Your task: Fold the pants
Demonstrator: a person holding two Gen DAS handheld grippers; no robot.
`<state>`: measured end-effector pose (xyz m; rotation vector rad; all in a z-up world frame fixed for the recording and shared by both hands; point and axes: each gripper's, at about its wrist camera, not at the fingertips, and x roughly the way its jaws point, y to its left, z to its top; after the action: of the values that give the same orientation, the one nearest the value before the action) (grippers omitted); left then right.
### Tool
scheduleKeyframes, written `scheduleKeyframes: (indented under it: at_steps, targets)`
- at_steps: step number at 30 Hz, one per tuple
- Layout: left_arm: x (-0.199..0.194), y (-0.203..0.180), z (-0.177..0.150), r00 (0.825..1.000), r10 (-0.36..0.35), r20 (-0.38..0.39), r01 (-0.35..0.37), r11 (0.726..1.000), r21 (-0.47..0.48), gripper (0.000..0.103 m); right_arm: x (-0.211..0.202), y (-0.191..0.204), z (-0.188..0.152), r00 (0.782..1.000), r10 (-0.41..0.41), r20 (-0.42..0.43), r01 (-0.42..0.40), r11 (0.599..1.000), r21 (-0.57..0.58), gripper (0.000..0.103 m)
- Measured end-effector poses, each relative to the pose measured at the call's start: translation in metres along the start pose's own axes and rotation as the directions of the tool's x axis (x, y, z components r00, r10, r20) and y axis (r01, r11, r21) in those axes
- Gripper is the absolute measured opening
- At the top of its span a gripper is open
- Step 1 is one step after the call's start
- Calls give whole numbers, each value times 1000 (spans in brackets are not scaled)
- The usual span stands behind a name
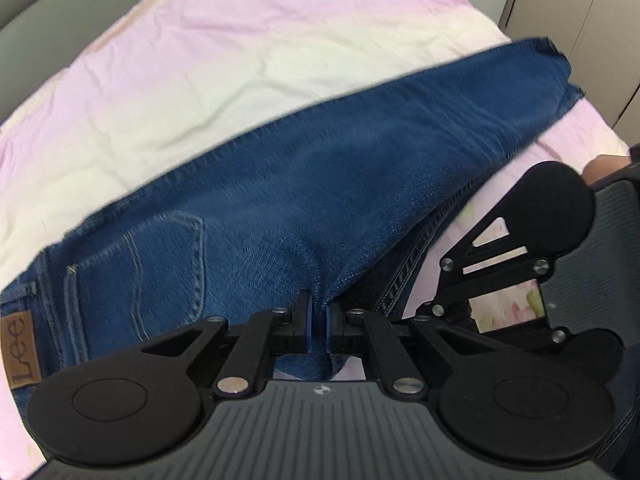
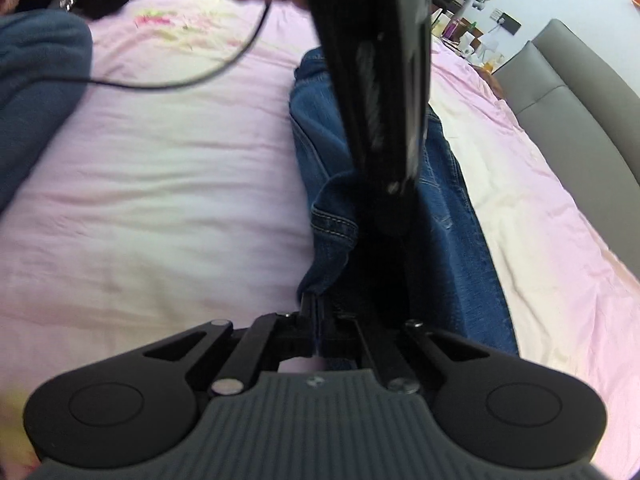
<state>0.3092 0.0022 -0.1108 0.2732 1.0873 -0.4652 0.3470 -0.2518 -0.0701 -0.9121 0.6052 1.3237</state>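
**Both grippers pinch the crotch edge**

Here the jeans (image 1: 320,160) lie on the bed (image 1: 160,80), legs stretching away from both grippers. The left gripper (image 1: 319,320) and right gripper (image 2: 318,320) each sit clamped on denim, side by side.

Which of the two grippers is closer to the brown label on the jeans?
Left. The left gripper pinches the jeans a little way beside the label; the right gripper sits beyond it, farther from the label.
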Motion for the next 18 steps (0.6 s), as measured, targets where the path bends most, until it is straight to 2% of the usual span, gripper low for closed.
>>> scheduleKeyframes:
  at_steps: [3,5,8,10,13,15,18]
  targets:
    - [18,-7,-13,1000,12,-26,-12,1000,11,6,6,16,-1,1000,-4,-15,4,999,36,0]
    - [31,-9,-23,999,3,-50,-3,1000,-4,9,13,23,-3,1000,6,-24,-4,995,96,0]
    - [38,-12,-38,999,-5,-41,4,1000,-23,15,26,35,-10,998,-26,-53,31,995,97,0]
    - [36,-15,-44,999,-26,-42,25,999,-34,29,26,39,-10,998,-49,-49,55,991,121,0]
    - [25,-18,-55,999,-41,-23,40,998,-39,38,14,42,-14,999,-8,-46,15,988,154,0]
    - [16,-19,-60,1000,-25,-2,25,997,-68,43,-1,47,-22,996,-50,-68,58,990,126,0]
    - [9,-13,-70,1000,-2,21,6,987,-162,43,-27,31,-42,992,-84,-94,104,968,228,0]
